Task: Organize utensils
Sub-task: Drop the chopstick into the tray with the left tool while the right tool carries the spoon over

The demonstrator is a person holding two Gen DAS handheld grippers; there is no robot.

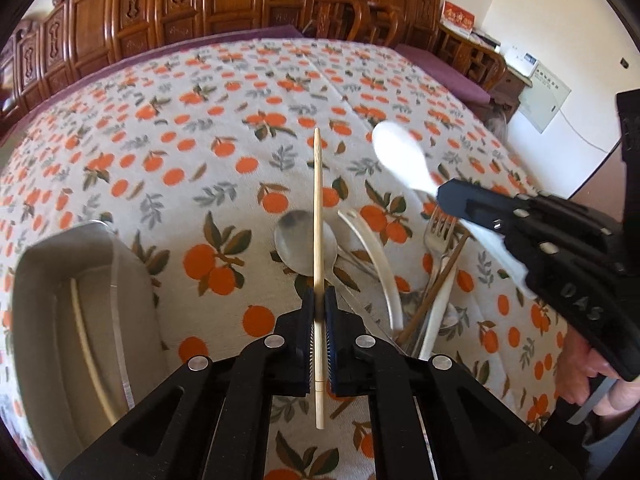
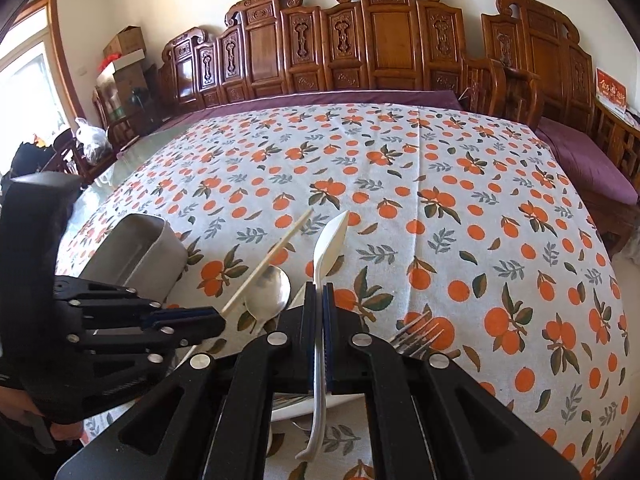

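Orange-print tablecloth (image 1: 224, 92); left gripper (image 1: 319, 312) pinches chopstick (image 1: 318, 200); right gripper (image 2: 319, 300) angled down.

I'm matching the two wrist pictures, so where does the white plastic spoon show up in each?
Left wrist view: white spoon at upper right, its handle clamped in the right gripper.
Right wrist view: white spoon at centre, running up from between that gripper's fingers.
Shared landmark: the grey holder.

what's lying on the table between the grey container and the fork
In the left wrist view, a metal spoon and a curved white utensil lie on the tablecloth between the grey container and the fork.
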